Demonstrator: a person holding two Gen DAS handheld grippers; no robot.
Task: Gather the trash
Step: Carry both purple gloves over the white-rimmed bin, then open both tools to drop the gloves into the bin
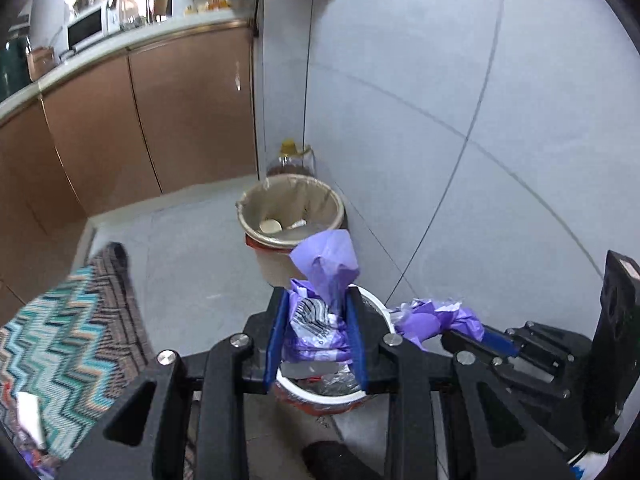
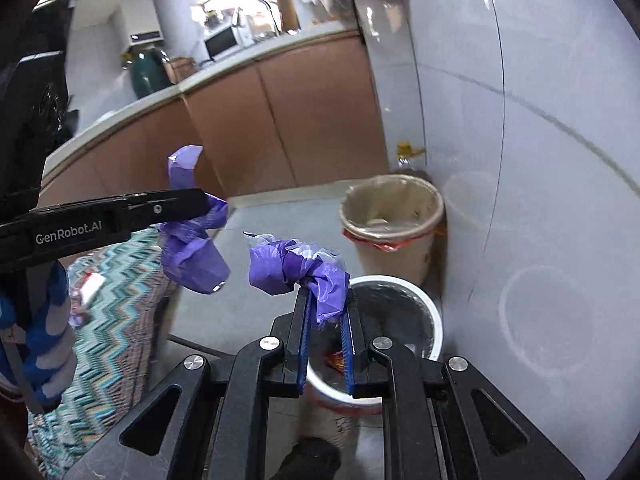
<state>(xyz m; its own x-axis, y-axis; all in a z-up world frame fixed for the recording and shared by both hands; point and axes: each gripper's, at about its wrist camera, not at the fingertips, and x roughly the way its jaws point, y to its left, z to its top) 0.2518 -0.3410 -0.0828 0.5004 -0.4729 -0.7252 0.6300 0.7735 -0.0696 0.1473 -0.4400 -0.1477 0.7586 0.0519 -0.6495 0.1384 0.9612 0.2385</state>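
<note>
On the left, the left gripper (image 1: 316,312) is closed on one purple bag handle (image 1: 324,264); to its right the right gripper (image 2: 326,312) pinches the other (image 2: 296,268). Both hang above the white bin (image 2: 436,320), probably to spread or tie the bag (image 1: 312,340). A zigzag rug (image 1: 72,320) lies left on grey floor tiles (image 1: 192,248); a lined beige bin (image 1: 292,208) stands beyond, against the wall.

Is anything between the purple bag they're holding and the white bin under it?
Nothing visible. Both the left gripper and right gripper are shut on the purple bag, which hangs over the open white bin. That bin already holds some trash but its mouth is uncovered. The lined tan bin behind stands clear.
</note>
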